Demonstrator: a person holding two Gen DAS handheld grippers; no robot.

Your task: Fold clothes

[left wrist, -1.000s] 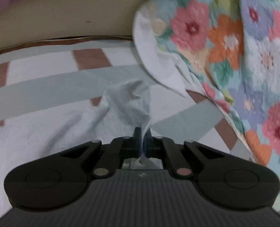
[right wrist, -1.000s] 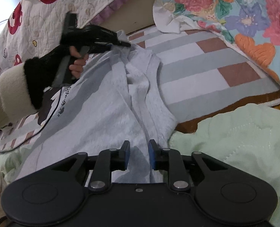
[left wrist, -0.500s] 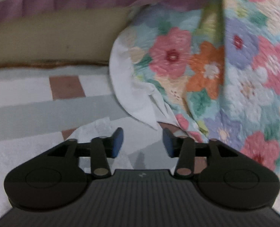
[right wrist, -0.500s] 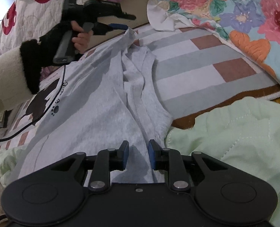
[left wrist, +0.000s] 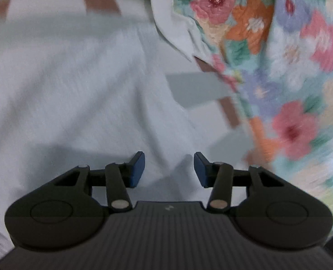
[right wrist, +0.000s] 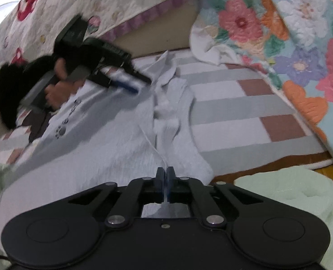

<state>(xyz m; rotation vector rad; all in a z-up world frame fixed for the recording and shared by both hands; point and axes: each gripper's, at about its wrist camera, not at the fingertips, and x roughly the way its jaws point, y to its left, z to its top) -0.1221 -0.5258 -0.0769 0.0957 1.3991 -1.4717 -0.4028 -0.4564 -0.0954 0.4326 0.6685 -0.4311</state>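
A light grey T-shirt with dark paw prints lies spread on a striped rug, one side bunched into a ridge down its middle. My right gripper is shut on the near edge of the shirt, and a thin fold of cloth rises into its jaws. My left gripper, held in a hand with a black cuff, hovers over the far end of the shirt. In the left wrist view, which is blurred, the left gripper stands open with nothing between its blue pads, just above the grey cloth.
The striped rug runs to the right of the shirt. A floral quilt with a white underside hangs at the right. A pale green blanket lies near right, and a bear-print quilt drapes behind.
My left gripper let go of the shirt's far edge, opened, and swung back over the shirt. My right gripper closed on the shirt's near edge.
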